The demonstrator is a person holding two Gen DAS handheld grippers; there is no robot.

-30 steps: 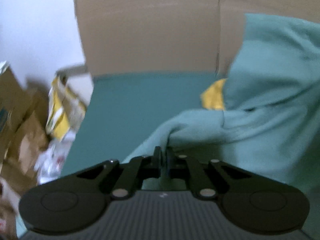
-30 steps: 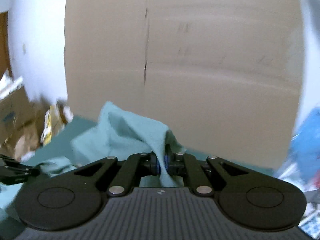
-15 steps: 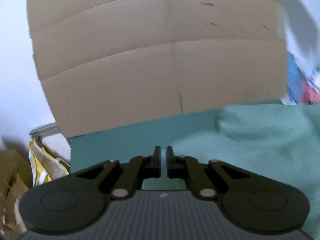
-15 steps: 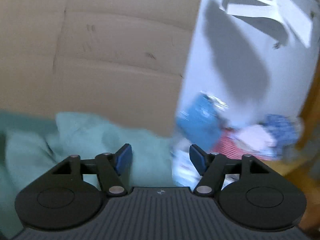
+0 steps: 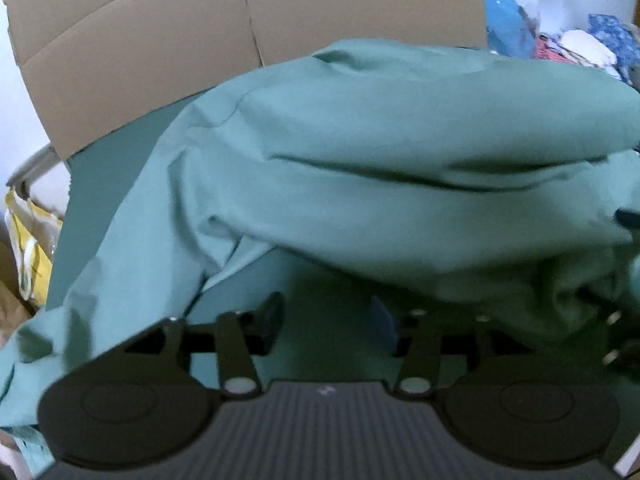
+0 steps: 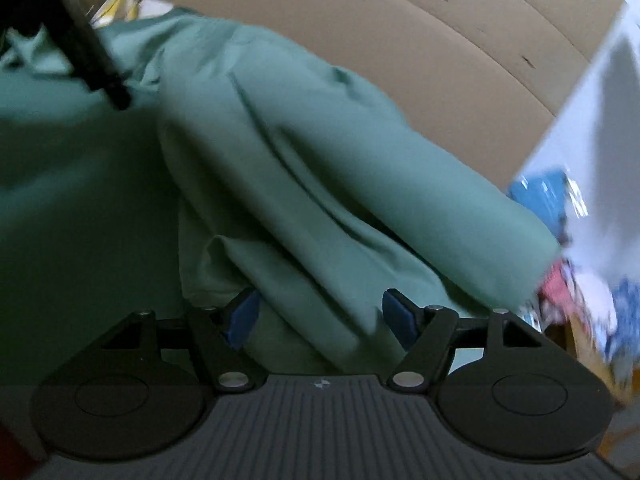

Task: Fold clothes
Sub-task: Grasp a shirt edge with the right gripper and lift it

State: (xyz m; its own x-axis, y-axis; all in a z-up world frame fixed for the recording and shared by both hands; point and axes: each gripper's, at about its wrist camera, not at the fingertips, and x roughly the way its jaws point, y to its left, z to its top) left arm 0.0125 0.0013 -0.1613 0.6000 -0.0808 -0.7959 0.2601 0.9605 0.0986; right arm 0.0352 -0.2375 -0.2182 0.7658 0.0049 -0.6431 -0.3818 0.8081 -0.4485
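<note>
A sea-green garment (image 5: 400,140) lies heaped in thick folds on the teal table (image 5: 96,184). Just in front of its near edge my left gripper (image 5: 328,320) points down, jaws opening. Only the table top shows between its fingers. In the right wrist view the same garment (image 6: 300,160) runs diagonally, and one of its folds passes between the blue pads (image 6: 244,316) of my right gripper (image 6: 322,316). Its jaws are opening too, and the pads stand clear of the cloth. The black left gripper (image 6: 92,64) shows at the upper left over the garment.
A large cardboard sheet (image 5: 160,40) stands upright behind the table against a white wall. A yellow bag (image 5: 24,248) and brown boxes sit off the table's left side. Blue and red bundles (image 6: 580,300) are piled to the right.
A second ago both grippers were shut on the raised garment. They have let go, spread their jaws and dropped down to the cloth, which now lies heaped on the table.
</note>
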